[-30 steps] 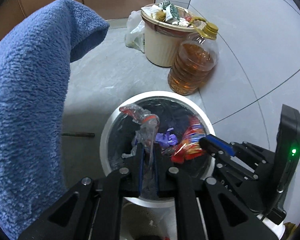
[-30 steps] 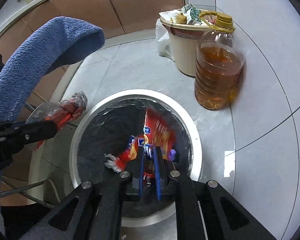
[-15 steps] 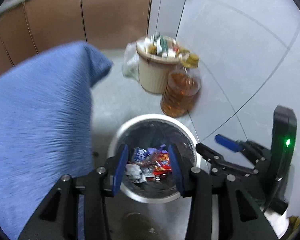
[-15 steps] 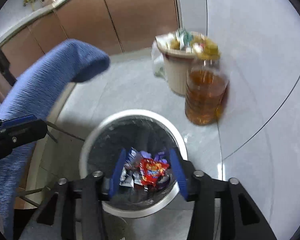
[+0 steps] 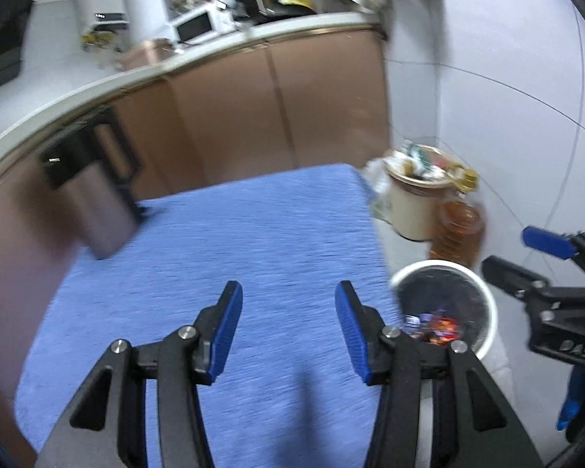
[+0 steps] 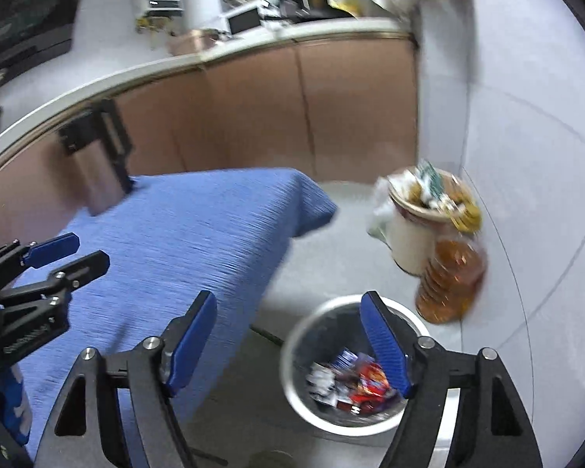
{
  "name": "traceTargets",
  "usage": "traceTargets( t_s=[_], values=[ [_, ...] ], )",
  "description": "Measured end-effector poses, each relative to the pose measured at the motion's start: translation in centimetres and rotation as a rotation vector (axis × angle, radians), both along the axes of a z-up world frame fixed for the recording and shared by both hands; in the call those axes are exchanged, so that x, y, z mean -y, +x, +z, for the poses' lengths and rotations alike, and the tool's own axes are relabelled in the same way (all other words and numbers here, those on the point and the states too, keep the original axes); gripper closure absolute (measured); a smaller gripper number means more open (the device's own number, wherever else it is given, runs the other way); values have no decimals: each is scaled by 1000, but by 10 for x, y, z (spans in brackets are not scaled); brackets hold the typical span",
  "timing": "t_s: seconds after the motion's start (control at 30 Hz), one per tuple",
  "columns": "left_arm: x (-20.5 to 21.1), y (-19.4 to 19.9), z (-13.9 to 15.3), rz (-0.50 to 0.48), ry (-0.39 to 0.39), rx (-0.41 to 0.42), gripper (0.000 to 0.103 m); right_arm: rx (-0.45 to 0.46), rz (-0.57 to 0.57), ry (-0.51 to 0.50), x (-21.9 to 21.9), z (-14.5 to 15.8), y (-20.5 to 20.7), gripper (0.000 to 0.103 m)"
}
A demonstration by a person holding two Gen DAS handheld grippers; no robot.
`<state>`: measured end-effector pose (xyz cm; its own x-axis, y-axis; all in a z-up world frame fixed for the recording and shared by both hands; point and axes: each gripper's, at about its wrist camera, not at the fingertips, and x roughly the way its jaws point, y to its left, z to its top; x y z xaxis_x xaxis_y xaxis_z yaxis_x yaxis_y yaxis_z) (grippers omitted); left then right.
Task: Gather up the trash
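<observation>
A white round trash bin (image 5: 487, 292) (image 6: 292, 351) with a black liner stands on the floor and holds several crumpled snack wrappers (image 5: 435, 325) (image 6: 355, 380). My left gripper (image 5: 288, 323) is open and empty above a blue towel-covered surface (image 5: 234, 257), left of the bin. My right gripper (image 6: 288, 339) is open and empty, raised above the bin's left rim. Each gripper shows in the other's view: the right one (image 5: 526, 249) and the left one (image 6: 66, 253), both with jaws apart.
A cream bucket (image 5: 413, 210) (image 6: 409, 234) full of trash and a bottle of amber oil (image 5: 458, 230) (image 6: 452, 284) stand by the grey wall behind the bin. Brown cabinets (image 5: 273, 109) with a cluttered counter run behind. A metal canister (image 5: 97, 206) stands at the towel's far edge.
Both grippers let go of their wrappers into the bin, opened wide, then rose and swung left, away from the bin toward the blue surface. The views now show the cabinets and counter.
</observation>
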<state>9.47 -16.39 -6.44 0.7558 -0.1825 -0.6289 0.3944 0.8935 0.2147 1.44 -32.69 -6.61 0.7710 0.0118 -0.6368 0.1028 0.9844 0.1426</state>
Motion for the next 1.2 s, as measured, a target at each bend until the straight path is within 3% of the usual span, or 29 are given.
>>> traceTargets(
  t_s=[0.13, 0.2, 0.3, 0.43, 0.6, 1.2],
  values=[
    [-42, -16, 17, 70, -13, 76, 55, 48, 36, -9, -31, 19, -5, 22],
    [-61, -22, 26, 93, -21, 108, 50, 69, 49, -14, -45, 28, -8, 19],
    [-85, -36, 39, 133, -47, 156, 40, 98, 65, -47, -66, 42, -15, 12],
    [-111, -53, 52, 180, -103, 211, 17, 138, 63, -101, -86, 59, -26, 3],
    [-139, -75, 67, 240, -182, 274, 3, 174, 39, -168, -102, 74, -41, 0],
    [-168, -102, 76, 321, -245, 290, 1, 263, 36, -245, -123, 101, -81, 0]
  ],
)
